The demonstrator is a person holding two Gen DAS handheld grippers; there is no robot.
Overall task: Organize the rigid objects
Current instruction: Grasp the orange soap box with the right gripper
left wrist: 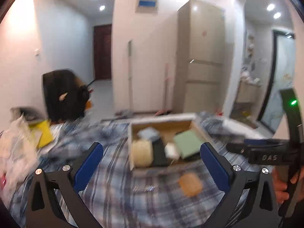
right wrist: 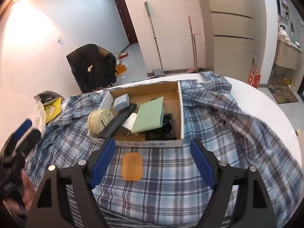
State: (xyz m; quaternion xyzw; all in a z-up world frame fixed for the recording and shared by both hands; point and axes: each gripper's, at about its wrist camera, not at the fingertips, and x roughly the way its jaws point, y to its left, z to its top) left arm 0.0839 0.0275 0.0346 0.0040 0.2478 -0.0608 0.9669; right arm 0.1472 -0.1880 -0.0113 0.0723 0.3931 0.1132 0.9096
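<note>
An open cardboard box (right wrist: 180, 114) (left wrist: 197, 127) sits on a plaid cloth. It holds a cream round jar (right wrist: 98, 120) (left wrist: 142, 153), a green flat case (right wrist: 150, 115) (left wrist: 188, 144), a long black bar (right wrist: 118, 121), a white plug (right wrist: 130, 122), a grey small box (right wrist: 121, 100) and a black item (right wrist: 165, 129). An orange flat case (right wrist: 132, 166) (left wrist: 190, 184) lies on the cloth in front of the box. My right gripper (right wrist: 153, 148) is open above that case, empty. My left gripper (left wrist: 151, 151) is wide open, empty, facing the box.
The plaid cloth (right wrist: 218, 133) covers a white table (right wrist: 266, 102). A yellow packet (right wrist: 54, 106) and plastic bags (left wrist: 17, 138) lie at the left. A black chair (right wrist: 91, 66), mops and a fridge stand beyond. A hand holds the right gripper's handle (left wrist: 292, 152).
</note>
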